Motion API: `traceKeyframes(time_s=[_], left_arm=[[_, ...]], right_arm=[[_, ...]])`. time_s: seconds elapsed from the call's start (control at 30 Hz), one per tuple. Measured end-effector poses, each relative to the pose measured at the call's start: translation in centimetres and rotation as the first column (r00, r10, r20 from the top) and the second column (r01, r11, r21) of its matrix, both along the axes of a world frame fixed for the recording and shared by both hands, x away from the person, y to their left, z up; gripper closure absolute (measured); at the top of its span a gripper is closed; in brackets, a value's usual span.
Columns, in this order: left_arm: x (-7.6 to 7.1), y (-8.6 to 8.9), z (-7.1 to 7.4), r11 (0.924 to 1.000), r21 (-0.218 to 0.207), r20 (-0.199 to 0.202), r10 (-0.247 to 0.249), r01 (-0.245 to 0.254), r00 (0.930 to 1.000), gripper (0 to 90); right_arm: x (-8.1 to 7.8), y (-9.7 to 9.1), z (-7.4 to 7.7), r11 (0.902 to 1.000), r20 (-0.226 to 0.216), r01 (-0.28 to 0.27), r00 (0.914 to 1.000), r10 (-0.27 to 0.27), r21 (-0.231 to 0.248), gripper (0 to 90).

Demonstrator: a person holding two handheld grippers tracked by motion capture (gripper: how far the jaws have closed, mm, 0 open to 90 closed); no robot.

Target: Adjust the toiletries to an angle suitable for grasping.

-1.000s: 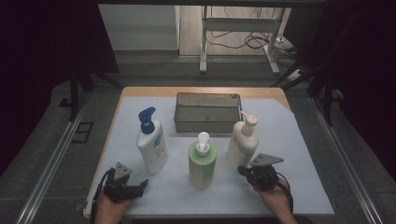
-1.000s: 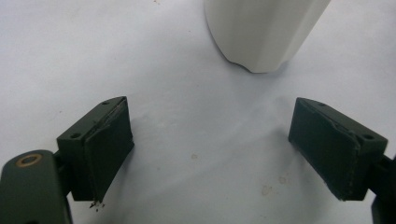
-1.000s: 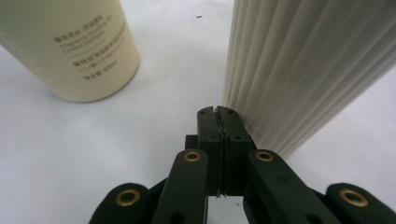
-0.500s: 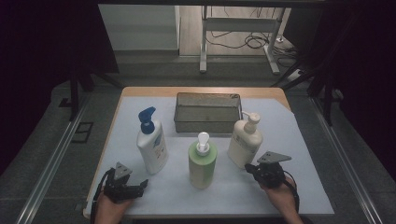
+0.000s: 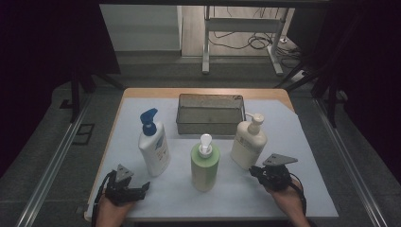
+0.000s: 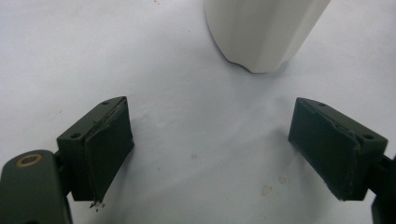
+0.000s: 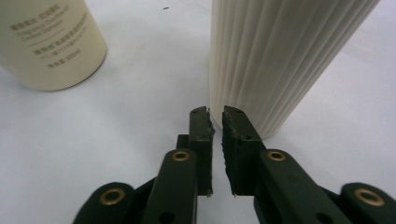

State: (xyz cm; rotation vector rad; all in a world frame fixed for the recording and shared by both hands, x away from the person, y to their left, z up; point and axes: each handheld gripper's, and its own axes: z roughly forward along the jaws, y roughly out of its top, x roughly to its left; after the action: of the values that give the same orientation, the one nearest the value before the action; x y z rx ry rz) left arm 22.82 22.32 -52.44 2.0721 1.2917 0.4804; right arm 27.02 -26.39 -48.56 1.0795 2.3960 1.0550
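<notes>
Counting three pump bottles and one metal tray (image 5: 211, 100) on the table.
I hold my right gripper (image 5: 257, 171), jaws just parting and empty, beside the cream bottle (image 5: 248, 145); left gripper (image 5: 143, 187) wide open, empty.

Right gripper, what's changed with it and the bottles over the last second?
The right gripper has shifted slightly rightward beside the cream pump bottle, and its jaws have just been opening a crack with nothing between them. The left gripper, the green bottle, the blue-pump bottle and the metal tray stayed put.
</notes>
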Motion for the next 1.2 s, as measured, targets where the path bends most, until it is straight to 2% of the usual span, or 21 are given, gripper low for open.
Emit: traceKeyframes(time_s=[0.17,0.3,0.5,0.7,1.03,1.2], left_arm=[[0.0,0.0,0.0,1.0000,0.000,0.000,0.000,0.000,1.0000,13.0],[0.0,0.0,0.0,1.0000,-0.001,0.000,0.000,0.000,1.0000,13.0],[0.0,0.0,0.0,1.0000,0.000,-0.001,0.000,0.000,1.0000,13.0],[0.0,0.0,0.0,1.0000,0.000,-0.001,0.000,0.000,1.0000,13.0],[0.0,0.0,0.0,1.0000,0.000,-0.001,-0.001,0.001,1.0000,13.0],[0.0,0.0,0.0,1.0000,0.000,-0.002,0.000,0.000,1.0000,13.0]], right_arm=[[-0.6,-0.6,0.7,1.0000,-0.003,0.006,1.0000,-0.006,0.001,66.8],[-0.7,-0.9,1.2,1.0000,-0.008,0.005,1.0000,-0.005,0.004,60.3],[-0.9,-0.9,1.9,1.0000,0.002,-0.002,1.0000,0.002,-0.002,55.9],[-0.8,-1.1,2.6,0.9999,0.012,0.016,0.9998,-0.016,-0.004,53.0],[-0.3,-1.6,4.0,0.9990,0.022,0.027,0.9994,-0.028,0.035,46.6],[0.1,-1.6,4.4,0.9982,0.013,0.032,0.9994,-0.033,0.050,42.5]])
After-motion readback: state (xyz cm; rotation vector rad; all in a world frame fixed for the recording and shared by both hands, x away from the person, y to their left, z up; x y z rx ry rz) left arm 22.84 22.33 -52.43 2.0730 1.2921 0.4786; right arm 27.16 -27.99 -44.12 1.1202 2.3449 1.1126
